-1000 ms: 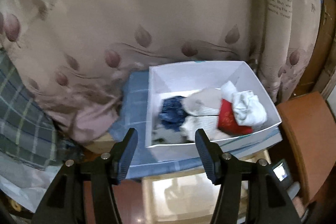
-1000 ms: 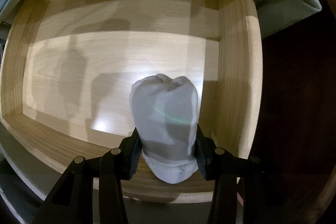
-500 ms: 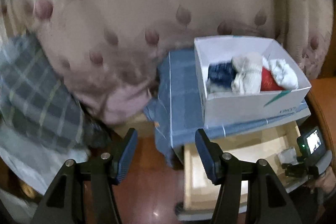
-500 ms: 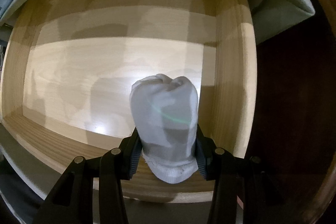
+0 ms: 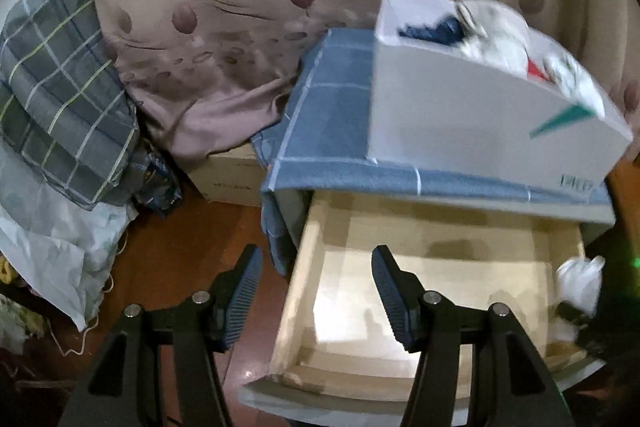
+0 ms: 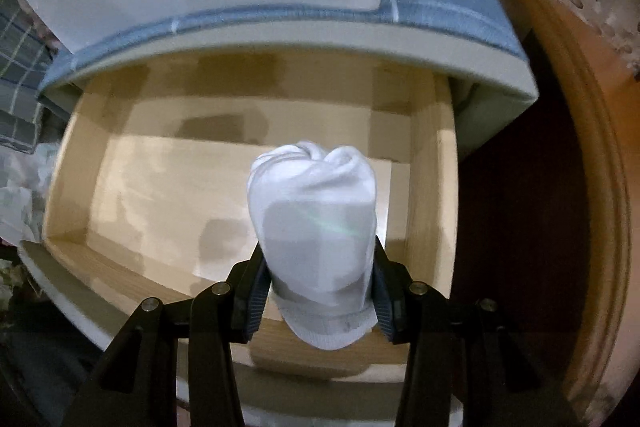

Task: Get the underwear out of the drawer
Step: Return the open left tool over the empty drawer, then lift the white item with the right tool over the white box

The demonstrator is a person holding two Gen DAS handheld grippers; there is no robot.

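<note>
Rolled white cotton underwear (image 6: 314,223) clamped between right gripper (image 6: 316,291) jaws, raised above pale wooden open drawer (image 6: 430,163). Left gripper (image 5: 316,291) spread wide, holding nothing, near drawer's front. Best lifted straight clear of drawer's front rim, grip kept firm.

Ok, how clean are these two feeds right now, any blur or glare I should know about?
Left wrist view: the white box and its clothes are motion-smeared, and so is the white bundle at the far right. Right wrist view: sharper; a faint green flare streak crosses the white bundle held in the right gripper, and soft shadows mottle the drawer floor.
</note>
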